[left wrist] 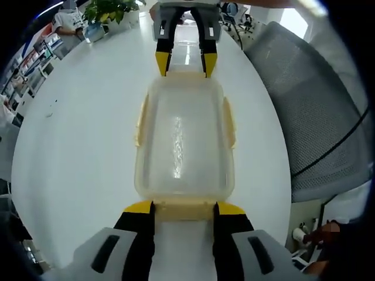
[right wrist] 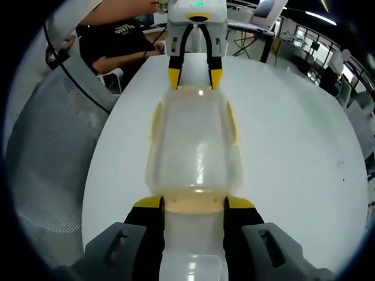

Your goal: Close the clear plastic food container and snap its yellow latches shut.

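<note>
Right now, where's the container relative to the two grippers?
The clear plastic food container lies on the white table between both: the left gripper at its near short end in the left gripper view, the right gripper at the far end.

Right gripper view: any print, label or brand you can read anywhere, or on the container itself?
Person's dark shirt: pale chest lettering, too blurred to read.
Clear container and its yellow latches: no label or print visible.
Shelves behind the table in the left gripper view: packaging too small to read.
</note>
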A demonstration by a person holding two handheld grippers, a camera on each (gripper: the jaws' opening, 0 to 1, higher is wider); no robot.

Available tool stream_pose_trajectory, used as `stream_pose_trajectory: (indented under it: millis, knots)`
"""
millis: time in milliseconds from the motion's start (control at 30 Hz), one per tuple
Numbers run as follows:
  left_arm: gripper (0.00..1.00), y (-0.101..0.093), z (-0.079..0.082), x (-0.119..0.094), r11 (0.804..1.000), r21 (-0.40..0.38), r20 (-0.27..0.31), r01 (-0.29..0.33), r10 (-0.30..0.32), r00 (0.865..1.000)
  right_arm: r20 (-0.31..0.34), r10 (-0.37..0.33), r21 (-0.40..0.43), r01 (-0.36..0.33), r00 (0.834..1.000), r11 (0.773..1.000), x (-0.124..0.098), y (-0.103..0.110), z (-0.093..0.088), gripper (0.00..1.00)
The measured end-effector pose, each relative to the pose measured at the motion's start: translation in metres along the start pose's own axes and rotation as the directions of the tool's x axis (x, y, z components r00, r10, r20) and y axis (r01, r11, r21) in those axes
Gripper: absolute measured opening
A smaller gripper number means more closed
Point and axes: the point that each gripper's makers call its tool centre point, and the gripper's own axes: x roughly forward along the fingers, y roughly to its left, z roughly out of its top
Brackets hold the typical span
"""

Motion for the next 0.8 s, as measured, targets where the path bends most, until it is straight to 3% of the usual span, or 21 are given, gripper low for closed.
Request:
stream_pose_trajectory:
  millis: [800]
  knots:
    - [0.34,-0.007,0.028,-0.030,1.000,-0.009,0.024,-0.030,0.030,0.999,0.015,-0.022,-0.035,0.022,1.000,0.999,-0.039,0.004,0.007,0.35]
